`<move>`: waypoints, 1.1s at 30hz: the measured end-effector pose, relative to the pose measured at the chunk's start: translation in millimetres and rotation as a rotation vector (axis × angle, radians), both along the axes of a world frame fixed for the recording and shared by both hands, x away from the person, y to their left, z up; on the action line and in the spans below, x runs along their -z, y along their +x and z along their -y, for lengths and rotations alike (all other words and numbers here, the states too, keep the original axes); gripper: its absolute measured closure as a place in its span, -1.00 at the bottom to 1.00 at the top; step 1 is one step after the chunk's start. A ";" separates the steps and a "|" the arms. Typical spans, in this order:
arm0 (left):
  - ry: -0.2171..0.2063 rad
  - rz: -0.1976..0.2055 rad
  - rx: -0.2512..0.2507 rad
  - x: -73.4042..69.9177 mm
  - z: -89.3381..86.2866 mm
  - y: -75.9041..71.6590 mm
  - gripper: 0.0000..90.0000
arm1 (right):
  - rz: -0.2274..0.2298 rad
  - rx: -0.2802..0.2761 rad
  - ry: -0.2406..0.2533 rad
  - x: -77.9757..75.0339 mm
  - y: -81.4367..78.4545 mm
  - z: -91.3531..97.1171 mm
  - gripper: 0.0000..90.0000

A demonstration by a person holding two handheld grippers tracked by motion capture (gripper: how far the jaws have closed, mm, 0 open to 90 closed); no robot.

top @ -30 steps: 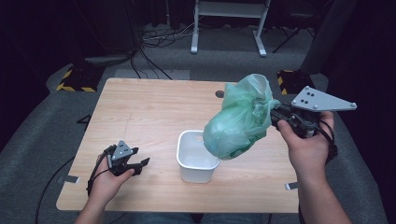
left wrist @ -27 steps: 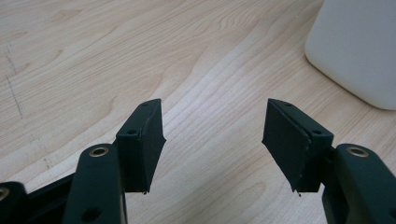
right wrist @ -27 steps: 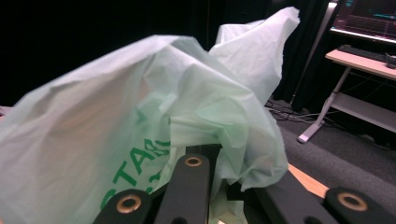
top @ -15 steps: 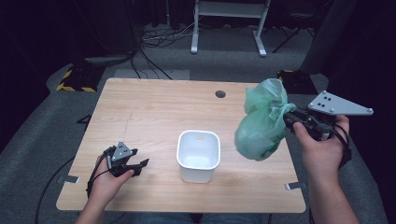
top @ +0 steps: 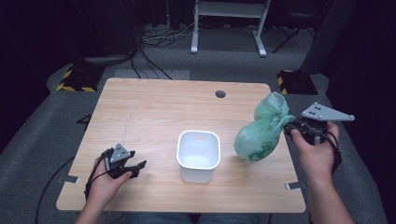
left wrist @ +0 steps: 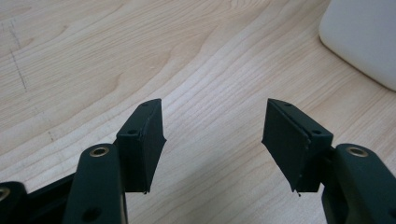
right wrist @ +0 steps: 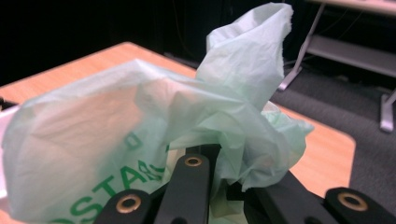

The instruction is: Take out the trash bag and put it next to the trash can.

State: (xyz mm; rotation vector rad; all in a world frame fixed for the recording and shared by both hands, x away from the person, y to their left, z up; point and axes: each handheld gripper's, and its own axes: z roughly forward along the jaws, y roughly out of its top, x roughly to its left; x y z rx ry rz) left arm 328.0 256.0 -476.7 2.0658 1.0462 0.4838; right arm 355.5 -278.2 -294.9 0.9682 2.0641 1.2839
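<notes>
Bin (top: 198,154) sits on table (top: 154,107), near-centre. Your left gripper (top: 135,168) rests on table left of bin, near edge. Bag (top: 259,135) hangs right of bin, just beside it, over table's right part. Your right gripper (top: 290,129) right of bag, at table's right edge. Hole (top: 220,94) far of bin.

The bag (top: 259,135) is thin, light green plastic with darker green letters on its side. It is puffed up, round and full at the bottom, with a crinkly top (right wrist: 252,51) that sticks up. It is pinched at its neck and hangs over the right side of the table, at about 3 o'clock from the white tub (top: 199,154). Bag and tub are near each other but not touching.
</notes>
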 end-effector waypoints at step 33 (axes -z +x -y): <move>-0.005 -0.007 -0.006 1.7 -1.3 -4.0 -0.14 | -0.144 0.032 -0.126 33.9 15.4 -29.6 -0.31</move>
